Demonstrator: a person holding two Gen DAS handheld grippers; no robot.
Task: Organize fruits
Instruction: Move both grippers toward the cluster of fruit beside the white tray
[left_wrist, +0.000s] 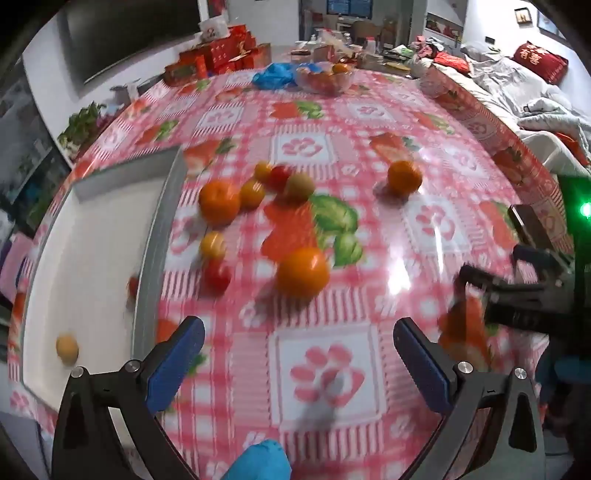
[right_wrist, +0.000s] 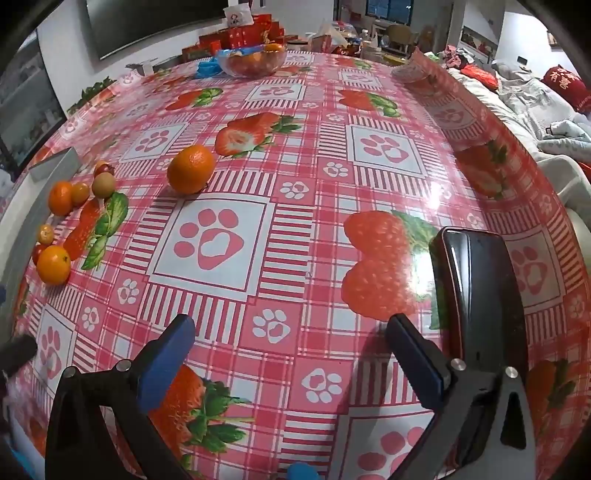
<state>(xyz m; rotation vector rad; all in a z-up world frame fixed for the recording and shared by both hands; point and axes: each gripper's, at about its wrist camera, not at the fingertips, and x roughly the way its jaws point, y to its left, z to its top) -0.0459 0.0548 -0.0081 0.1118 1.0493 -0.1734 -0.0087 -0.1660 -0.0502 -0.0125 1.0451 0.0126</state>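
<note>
In the left wrist view a white tray (left_wrist: 92, 258) lies at the left with one small yellowish fruit (left_wrist: 67, 349) in it. To its right, loose on the tablecloth, sit three oranges (left_wrist: 219, 201) (left_wrist: 303, 272) (left_wrist: 404, 177) and several small red, yellow and tan fruits (left_wrist: 252, 192). My left gripper (left_wrist: 299, 332) hangs open and empty just short of the nearest orange. The right wrist view shows my right gripper (right_wrist: 290, 325) open above bare cloth. The lone orange (right_wrist: 191, 168) lies ahead of it to the left, and the fruit cluster (right_wrist: 60, 197) sits at the far left by the tray's edge (right_wrist: 55, 164).
A black phone (right_wrist: 476, 288) lies beside my right gripper's right finger. At the far end stand a clear bowl of fruit (right_wrist: 255, 61), a blue bag (right_wrist: 207, 68) and red boxes (left_wrist: 221, 51). The table's right edge borders a bed (left_wrist: 517, 85).
</note>
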